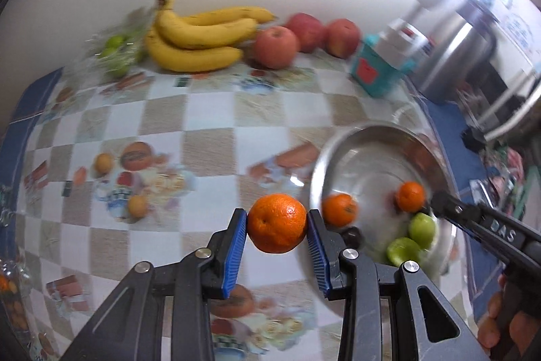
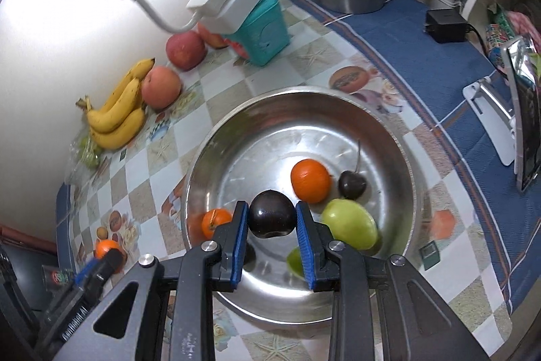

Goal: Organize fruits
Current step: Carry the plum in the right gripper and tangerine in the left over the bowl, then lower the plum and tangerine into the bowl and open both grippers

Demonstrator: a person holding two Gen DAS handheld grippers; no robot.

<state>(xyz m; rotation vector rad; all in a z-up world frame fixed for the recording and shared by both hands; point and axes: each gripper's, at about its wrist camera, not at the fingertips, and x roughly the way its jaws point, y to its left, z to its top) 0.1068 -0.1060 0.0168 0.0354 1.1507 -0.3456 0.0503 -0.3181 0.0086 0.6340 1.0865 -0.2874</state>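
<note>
The left gripper (image 1: 276, 223) clamped an orange (image 1: 276, 222); the right gripper (image 2: 272, 219) clamped a dark plum (image 2: 271, 218). Each needed steady carrying, clear of the steel bowl (image 2: 216, 137) just beyond.

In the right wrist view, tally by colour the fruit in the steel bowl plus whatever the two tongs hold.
Orange: 3 (large orange and small orange in the bowl, held orange in the left tongs)
Green: 2 (green fruit, half-hidden green fruit)
Dark: 2 (cherry, dark fruit in the right tongs)
Total: 7
</note>
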